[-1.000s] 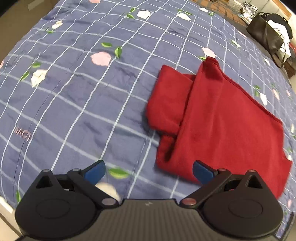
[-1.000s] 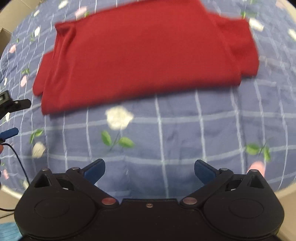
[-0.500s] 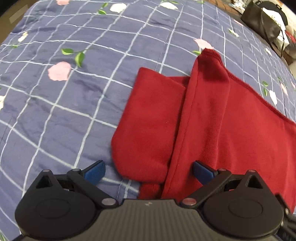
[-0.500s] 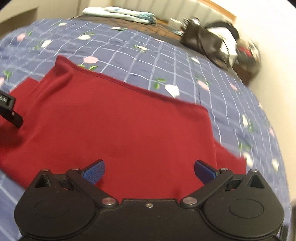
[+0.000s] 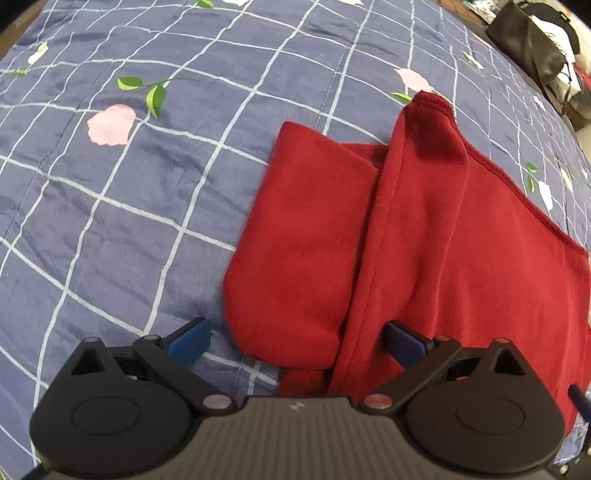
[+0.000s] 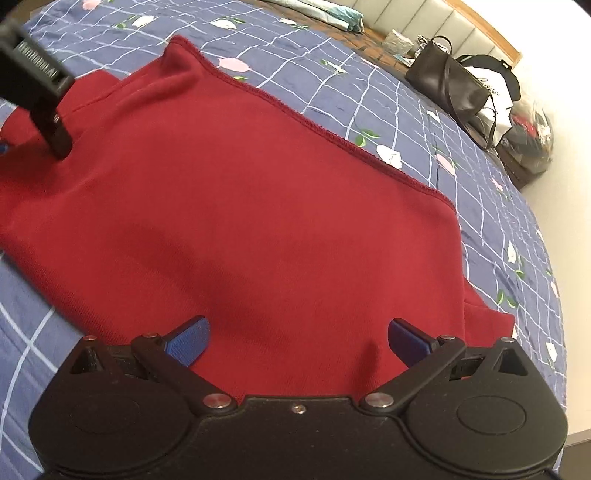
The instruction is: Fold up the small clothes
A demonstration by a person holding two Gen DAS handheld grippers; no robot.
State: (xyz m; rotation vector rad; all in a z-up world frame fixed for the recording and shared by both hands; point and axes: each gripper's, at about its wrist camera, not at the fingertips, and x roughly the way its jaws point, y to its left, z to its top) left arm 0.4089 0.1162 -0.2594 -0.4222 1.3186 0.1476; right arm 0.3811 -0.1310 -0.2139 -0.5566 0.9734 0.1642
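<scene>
A dark red garment lies folded flat on the bed, with one sleeve sticking out on its left side. My left gripper is open, low over the sleeve's near end, with that end between its blue fingertips. My right gripper is open too and hovers over the garment's near edge, towards its right side. The left gripper's black finger shows at the top left of the right wrist view. Neither gripper holds the cloth.
The bed has a blue quilt with a white grid and flowers. At the far end a black handbag stands beside white bags and clutter. Folded pale cloth lies near the headboard. A wall runs along the right.
Both grippers have moved forward onto the red garment: the left from the bare quilt to the sleeve, the right from the quilt in front to the near edge. Both stayed open.
</scene>
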